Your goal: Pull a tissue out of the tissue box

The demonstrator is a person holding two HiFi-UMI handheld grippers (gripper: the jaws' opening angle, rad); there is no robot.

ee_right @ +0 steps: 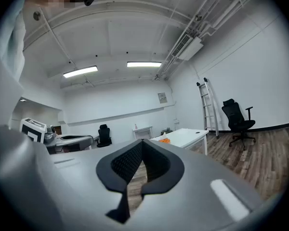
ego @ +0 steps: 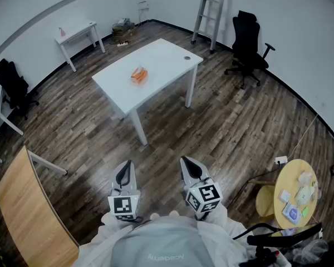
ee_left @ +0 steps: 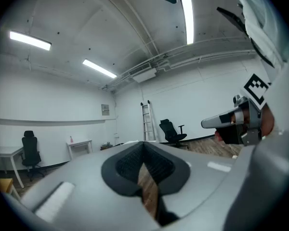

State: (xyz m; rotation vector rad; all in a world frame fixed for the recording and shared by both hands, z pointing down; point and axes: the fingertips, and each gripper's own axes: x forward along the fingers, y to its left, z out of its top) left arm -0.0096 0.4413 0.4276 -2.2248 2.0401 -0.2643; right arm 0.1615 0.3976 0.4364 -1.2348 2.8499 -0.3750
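An orange tissue box sits near the middle of a white table across the room, far from both grippers. In the right gripper view the tissue box is a small orange spot on the table. My left gripper and right gripper are held close to my body, side by side, pointing level toward the table. Both are shut with nothing between their jaws. The tips of the left gripper meet, as do those of the right gripper.
Wooden floor lies between me and the table. A black office chair and a ladder stand beyond it. A small white side table is at the back left, a wooden desk at my left and a round yellow table at my right.
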